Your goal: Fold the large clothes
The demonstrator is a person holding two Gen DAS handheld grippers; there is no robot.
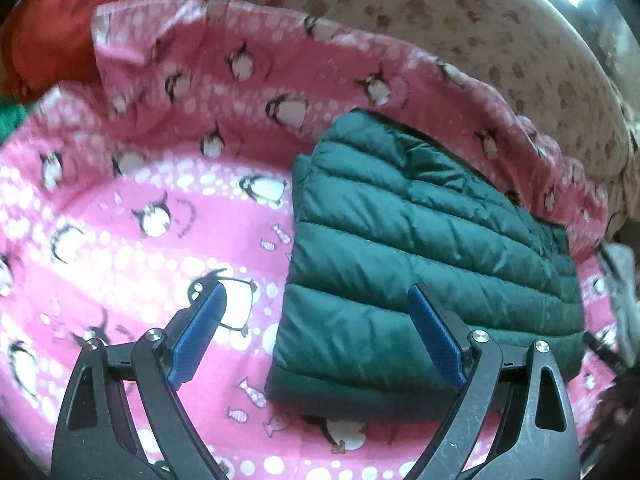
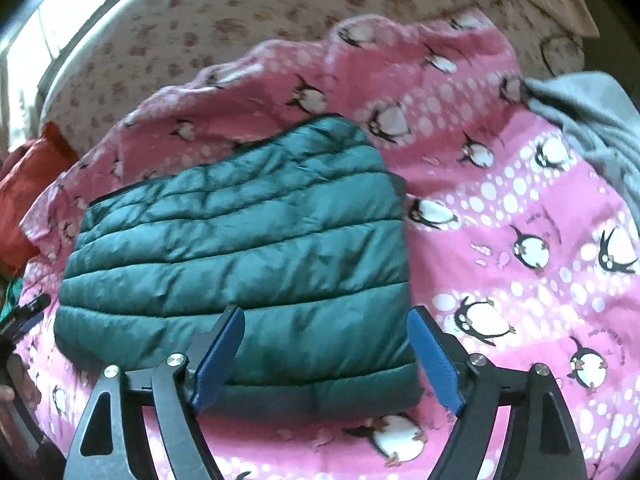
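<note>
Seen through the left wrist camera: left tongs [image 1: 316, 300] spread wide and released, nothing between the blue pads [image 1: 198, 334]. Just beyond and to the right, a green quilted jacket [image 1: 424, 248], folded into a thick block, flat on a pink penguin blanket [image 1: 132, 208]. Right-hand pad overlapped the jacket's near edge in the picture; contact could not be told. Far edge of the blanket rumpled into a raised ridge. Behind it, a cream bedsheet [image 1: 460, 20] with brown spots. At the top left corner, an orange garment [image 1: 48, 36]; below it a sliver of something green [image 1: 10, 118], too little shown to name. At the right rim, a scrap of grey cloth [image 1: 618, 280].

Seen through the right wrist camera: right tongs [image 2: 326, 326] likewise released, pads [image 2: 218, 354] apart above the near right part of the same jacket [image 2: 240, 248], not pressing it. Blanket [image 2: 520, 208] stretched away to the right, mostly bare. Shown better here: the grey cloth [image 2: 596, 120], a large bundle on the blanket's far right corner. Orange garment [image 2: 24, 200] at the left edge. Bedsheet [image 2: 240, 12] across the top. Dark tip of the other tool [image 2: 30, 308] poked in at the left rim. No containers anywhere.
</note>
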